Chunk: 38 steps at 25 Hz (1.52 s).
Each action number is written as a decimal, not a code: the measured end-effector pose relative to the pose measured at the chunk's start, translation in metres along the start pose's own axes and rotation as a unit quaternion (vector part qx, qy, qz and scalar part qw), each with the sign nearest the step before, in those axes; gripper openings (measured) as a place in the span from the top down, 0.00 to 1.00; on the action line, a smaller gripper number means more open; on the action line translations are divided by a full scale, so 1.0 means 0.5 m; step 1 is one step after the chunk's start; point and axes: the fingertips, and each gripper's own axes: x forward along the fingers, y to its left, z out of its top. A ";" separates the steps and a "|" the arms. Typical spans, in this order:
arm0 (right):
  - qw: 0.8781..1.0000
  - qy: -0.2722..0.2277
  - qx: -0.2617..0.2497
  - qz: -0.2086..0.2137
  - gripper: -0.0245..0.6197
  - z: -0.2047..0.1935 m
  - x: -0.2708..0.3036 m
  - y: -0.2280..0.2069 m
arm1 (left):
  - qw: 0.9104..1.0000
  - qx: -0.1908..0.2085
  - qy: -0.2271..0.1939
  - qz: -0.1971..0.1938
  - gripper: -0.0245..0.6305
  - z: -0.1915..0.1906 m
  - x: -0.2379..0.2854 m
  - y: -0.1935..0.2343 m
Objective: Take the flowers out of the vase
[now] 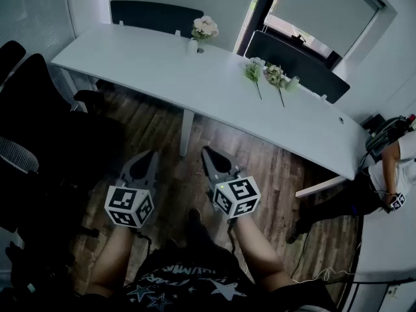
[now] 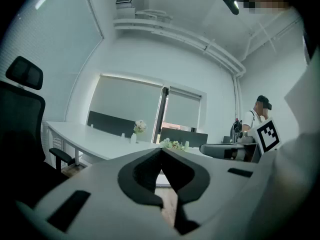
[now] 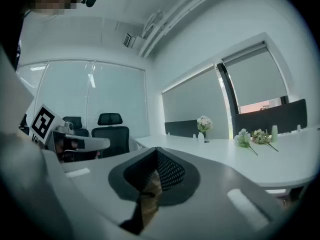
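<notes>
Your left gripper [image 1: 151, 156] and right gripper [image 1: 209, 153] both have their fingers [image 2: 140, 176] pressed together on nothing, over the brown wooden floor [image 1: 273, 168]. Well ahead of the fingers, on the long white table [image 1: 149, 70], stands the small white vase [image 1: 192, 47] with its pale pink flower bunch [image 1: 205, 26] inside. Two loose green-stemmed flowers [image 1: 275, 77] lie ahead-right, also well apart from the fingers.
</notes>
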 end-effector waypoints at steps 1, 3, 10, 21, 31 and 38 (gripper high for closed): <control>1.000 -0.001 -0.002 -0.001 0.96 0.001 -0.003 0.007 | 1.000 0.002 -0.001 -0.001 0.95 0.002 -0.006 0.000; 1.000 -0.003 -0.005 -0.002 0.96 0.005 -0.008 0.020 | 1.000 0.006 -0.003 -0.003 0.95 0.007 -0.018 -0.001; 1.000 -0.021 -0.009 -0.002 0.96 0.033 -0.029 0.056 | 1.000 0.020 -0.014 -0.011 0.95 0.030 -0.049 -0.014; 0.999 -0.030 -0.022 -0.014 0.96 0.040 -0.068 0.037 | 1.000 0.017 -0.006 -0.003 0.95 0.019 -0.066 -0.042; 0.998 -0.046 0.023 -0.038 0.96 0.042 -0.052 0.011 | 1.000 0.014 -0.015 0.001 0.95 0.027 -0.081 -0.010; 0.997 -0.036 0.050 -0.044 0.96 0.002 -0.036 0.023 | 1.000 0.012 -0.012 -0.016 0.95 0.016 -0.084 0.013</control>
